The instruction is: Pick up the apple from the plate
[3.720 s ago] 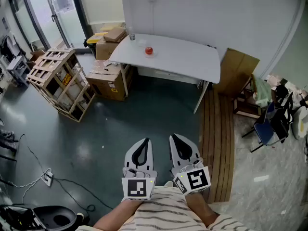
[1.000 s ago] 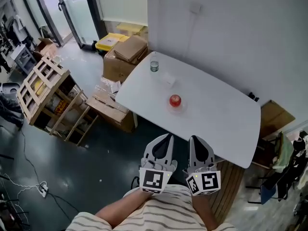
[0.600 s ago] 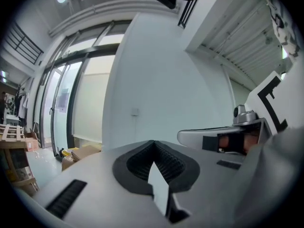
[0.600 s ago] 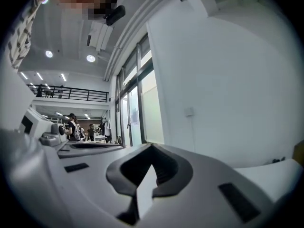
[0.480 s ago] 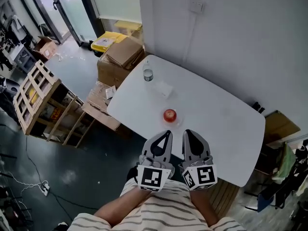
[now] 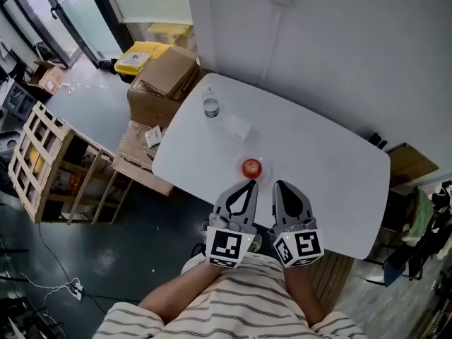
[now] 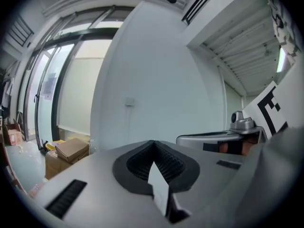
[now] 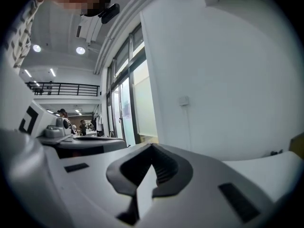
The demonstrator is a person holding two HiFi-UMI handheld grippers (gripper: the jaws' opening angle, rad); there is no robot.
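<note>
Apple (image 6: 251,167) on plate (image 6: 262,169) at frame centre, with left gripper (image 6: 248,185) and right gripper (image 6: 280,186) just below, both clenched empty; the jaws should part before straddling it.

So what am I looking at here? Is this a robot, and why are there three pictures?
There's no robot. A person holds a two-jaw grasping tool in each hand. The head view comes from a camera on the person's head, looking down. In it the left tool and the right tool point at a white table. The other two pictures come from a camera riding on each tool, looking along its jaws. Both tools are closed and hold nothing. On the table, just beyond the tool tips, a red apple sits on a small plate. Farther back stands a clear bottle. Cardboard boxes are stacked beside the table.
</note>
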